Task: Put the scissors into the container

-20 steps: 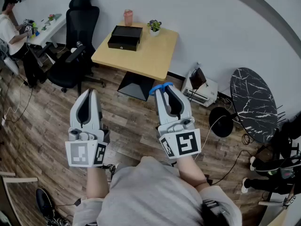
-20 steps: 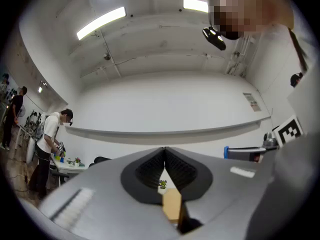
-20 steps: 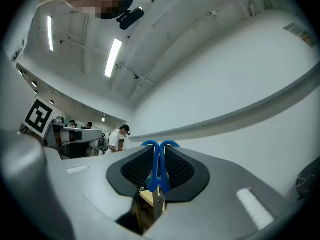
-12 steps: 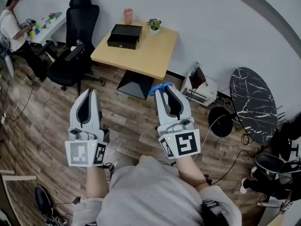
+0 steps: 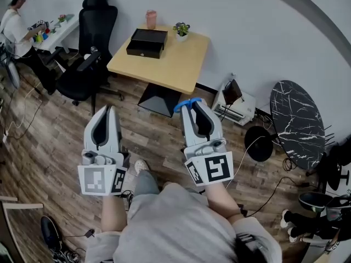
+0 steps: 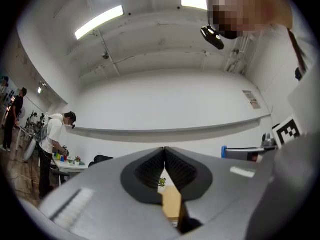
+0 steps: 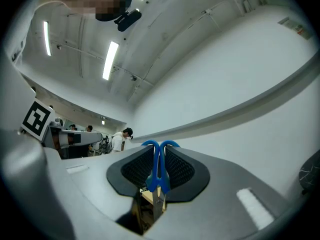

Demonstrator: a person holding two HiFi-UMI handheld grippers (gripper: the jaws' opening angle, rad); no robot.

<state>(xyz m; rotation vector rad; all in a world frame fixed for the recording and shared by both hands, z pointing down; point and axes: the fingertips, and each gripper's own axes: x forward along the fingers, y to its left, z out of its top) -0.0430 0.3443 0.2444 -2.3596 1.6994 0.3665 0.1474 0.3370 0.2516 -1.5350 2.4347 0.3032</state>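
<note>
My right gripper (image 5: pixel 190 104) is shut on blue-handled scissors (image 5: pixel 185 103), whose handles stick out past the jaw tips. In the right gripper view the scissors (image 7: pixel 157 168) stand clamped between the black pads, handles up and blades toward the camera. My left gripper (image 5: pixel 105 109) is shut with nothing between its pads (image 6: pixel 150 169). Both grippers hang above the wooden floor, well short of the table. A black box-shaped container (image 5: pixel 146 43) rests on the far left part of the light wooden table (image 5: pixel 170 67).
A pink cup (image 5: pixel 151 19) and a small potted plant (image 5: pixel 180 30) stand at the table's back edge. A black office chair (image 5: pixel 88 53) sits left of the table. A dark marble round table (image 5: pixel 296 122) and cables are at right. A person (image 5: pixel 19 32) works at far left.
Both grippers have stayed almost still, the scissors held as before. The view has shifted slightly, a shoe shows near the left gripper, and the person at far left has moved.
</note>
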